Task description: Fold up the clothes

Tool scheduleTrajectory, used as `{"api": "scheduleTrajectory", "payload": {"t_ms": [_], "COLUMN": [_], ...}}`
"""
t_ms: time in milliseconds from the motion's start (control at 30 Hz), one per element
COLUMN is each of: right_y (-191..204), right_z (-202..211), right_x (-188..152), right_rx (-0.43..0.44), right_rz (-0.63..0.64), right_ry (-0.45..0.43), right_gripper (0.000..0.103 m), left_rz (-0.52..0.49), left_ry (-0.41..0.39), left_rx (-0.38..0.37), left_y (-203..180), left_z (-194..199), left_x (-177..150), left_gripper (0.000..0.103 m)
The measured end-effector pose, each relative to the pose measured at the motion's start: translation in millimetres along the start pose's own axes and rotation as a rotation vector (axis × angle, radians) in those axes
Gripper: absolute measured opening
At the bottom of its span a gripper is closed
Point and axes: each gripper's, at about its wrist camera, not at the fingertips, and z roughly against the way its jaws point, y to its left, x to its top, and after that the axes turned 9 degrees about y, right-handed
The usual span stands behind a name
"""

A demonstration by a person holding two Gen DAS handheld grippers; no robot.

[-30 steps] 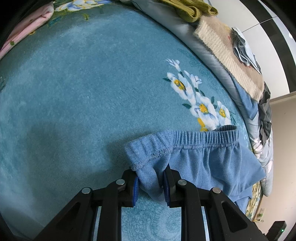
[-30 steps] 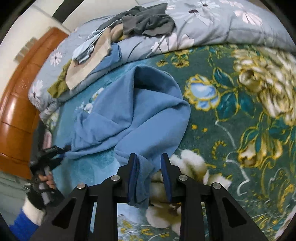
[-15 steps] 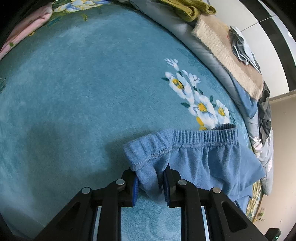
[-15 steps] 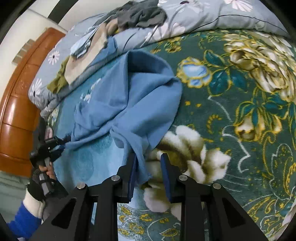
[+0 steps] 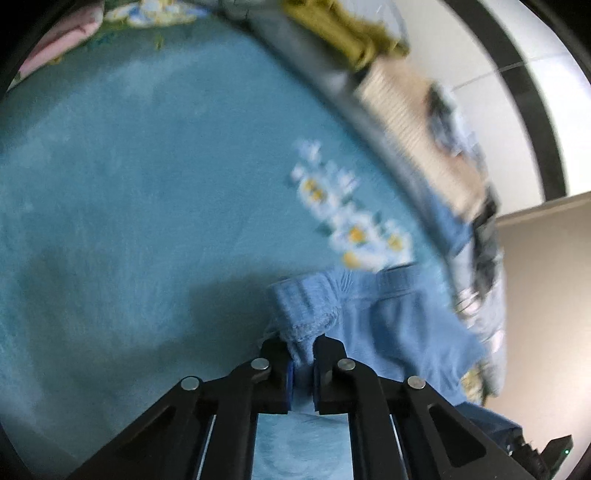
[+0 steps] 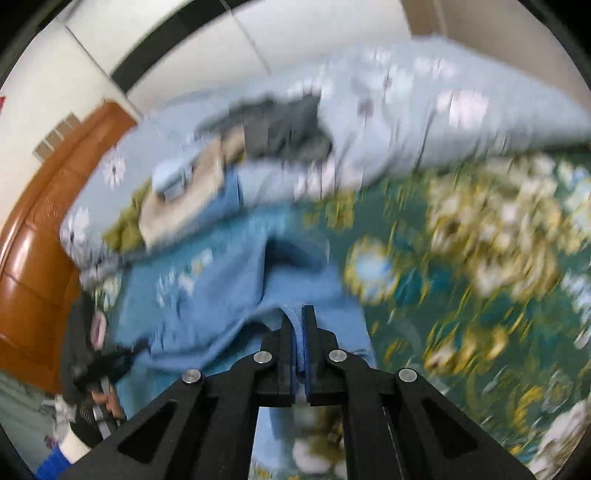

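From the left wrist view, the left hand-held gripper (image 5: 303,363) has just been closing, and its two black jaws now pinch a bunched corner of the blue shorts (image 5: 388,325) right at the hemmed edge beside the elastic waistband. The fabric fills the narrow gap between the blue pads, so the jaws are pressed onto cloth. The rest of the shorts trails off to the right, lying on the teal blanket (image 5: 147,184) that covers the bed, just below a printed cluster of white and yellow flowers (image 5: 351,221). Along the far edge of the bed sits a heap of other clothes: an olive-green piece (image 5: 347,33), a beige knitted piece (image 5: 417,122) and some grey things, all blurred.

From the right wrist view, the right hand-held gripper (image 6: 300,354) has also just been closing, and its jaws stand almost together with a thin fold of the same blue shorts (image 6: 229,295) caught between the pads. The cloth hangs away from the grip toward the left and up, spread over the blanket. To the right lies the dark green floral bedspread (image 6: 480,277), badly smeared. Behind it lies a pale grey floral quilt (image 6: 424,122) with a dark grey garment (image 6: 288,129) on top. At the lower left, a person's hand (image 6: 105,400) grips the other hand-held gripper, which meets the shorts' far end, in front of a brown wooden headboard (image 6: 40,240).
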Motion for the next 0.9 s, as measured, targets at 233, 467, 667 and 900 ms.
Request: {"api": "scheduleTrajectory", "payload": {"t_ms": [233, 467, 667, 900], "right_y": [17.1, 24.7, 30.2, -29.1], "right_z": [82.6, 89.5, 86.8, 42.8], "right_x": [45.8, 74.2, 75.3, 4.2], "right_rx": [-0.052, -0.075, -0.067, -0.235], "right_rz": [0.046, 0.063, 0.061, 0.006], "right_ry": [-0.247, -0.265, -0.308, -0.113], "right_gripper": [0.003, 0.003, 0.003, 0.003], "left_rz": [-0.011, 0.042, -0.027, 0.186], "left_ry": [-0.232, -0.249, -0.313, -0.179], "left_rx": [-0.175, -0.176, -0.179, -0.075], "left_y": [-14.4, -20.5, -34.4, 49.7], "left_z": [91.0, 117.5, 149.8, 106.6], "left_x": [4.0, 42.4, 50.7, 37.9], "left_gripper": [0.006, 0.006, 0.007, 0.007]}}
